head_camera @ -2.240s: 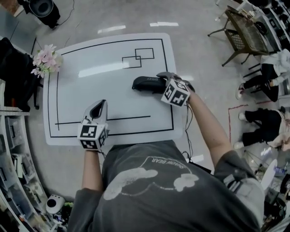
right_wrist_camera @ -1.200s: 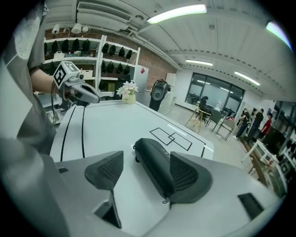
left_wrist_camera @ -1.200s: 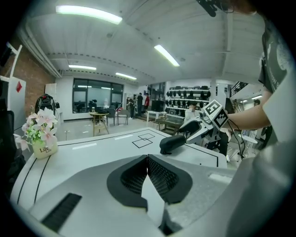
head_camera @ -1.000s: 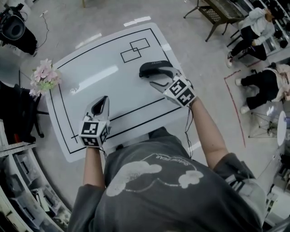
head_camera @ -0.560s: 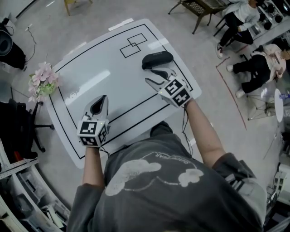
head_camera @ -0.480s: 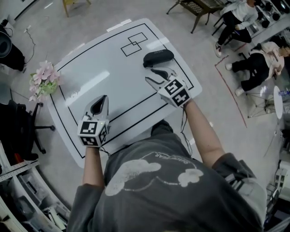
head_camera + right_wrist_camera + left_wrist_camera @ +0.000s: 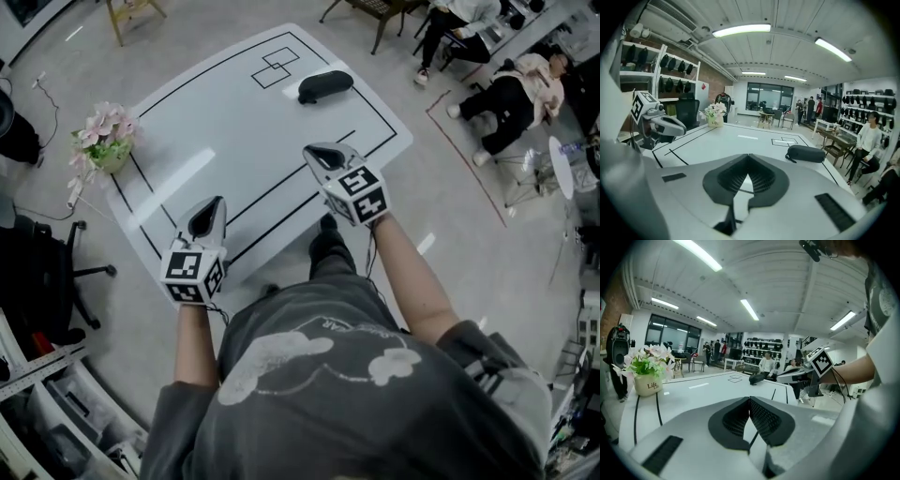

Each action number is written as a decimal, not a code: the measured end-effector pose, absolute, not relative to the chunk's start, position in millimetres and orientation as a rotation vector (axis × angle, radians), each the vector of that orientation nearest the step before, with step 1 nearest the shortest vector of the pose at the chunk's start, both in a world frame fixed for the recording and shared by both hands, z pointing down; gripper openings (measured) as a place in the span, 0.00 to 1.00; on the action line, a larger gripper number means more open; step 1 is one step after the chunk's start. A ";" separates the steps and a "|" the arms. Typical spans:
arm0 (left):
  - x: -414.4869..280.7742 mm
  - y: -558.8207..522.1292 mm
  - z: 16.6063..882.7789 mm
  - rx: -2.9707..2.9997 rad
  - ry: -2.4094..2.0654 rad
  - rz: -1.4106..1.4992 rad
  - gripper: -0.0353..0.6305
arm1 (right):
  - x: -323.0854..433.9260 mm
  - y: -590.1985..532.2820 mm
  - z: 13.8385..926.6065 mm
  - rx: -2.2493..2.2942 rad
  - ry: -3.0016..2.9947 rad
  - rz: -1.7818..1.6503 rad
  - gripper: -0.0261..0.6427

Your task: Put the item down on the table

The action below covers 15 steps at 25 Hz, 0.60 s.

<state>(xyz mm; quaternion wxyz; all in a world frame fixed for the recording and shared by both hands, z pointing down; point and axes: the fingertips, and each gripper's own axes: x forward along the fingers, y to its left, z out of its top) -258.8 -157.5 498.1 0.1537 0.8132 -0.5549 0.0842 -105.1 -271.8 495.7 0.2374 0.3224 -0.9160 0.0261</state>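
A long black zipped case (image 7: pixel 325 85) lies on the white table (image 7: pixel 216 131) near its far right side, just right of two overlapping drawn rectangles; it also shows in the right gripper view as the case (image 7: pixel 806 153) and far off as the case (image 7: pixel 757 378). My right gripper (image 7: pixel 320 154) is shut and empty, hanging over the table's right part well short of the case. My left gripper (image 7: pixel 208 212) is shut with nothing in it, over the near left edge. Both sets of jaws meet at their tips: the left gripper (image 7: pixel 749 400), the right gripper (image 7: pixel 748 158).
A pot of pink flowers (image 7: pixel 101 139) stands at the table's left edge. Black lines mark the tabletop. People sit to the right beyond the table (image 7: pixel 506 98), with chairs at the back. Shelving runs along the lower left (image 7: pixel 37 394).
My right gripper let go of the black case, drew back toward me and shut empty. The case stays on the table. The head view swung, so the table shows farther up.
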 end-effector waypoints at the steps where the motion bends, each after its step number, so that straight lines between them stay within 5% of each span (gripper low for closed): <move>1: -257.8 -151.0 499.0 2.336 -1.575 0.238 0.06 | -103.7 -261.1 495.2 0.896 -2.507 0.078 0.04; 15: -212.0 -94.2 507.7 2.364 -1.464 0.241 0.06 | -61.6 -161.4 510.7 0.926 -2.457 0.182 0.04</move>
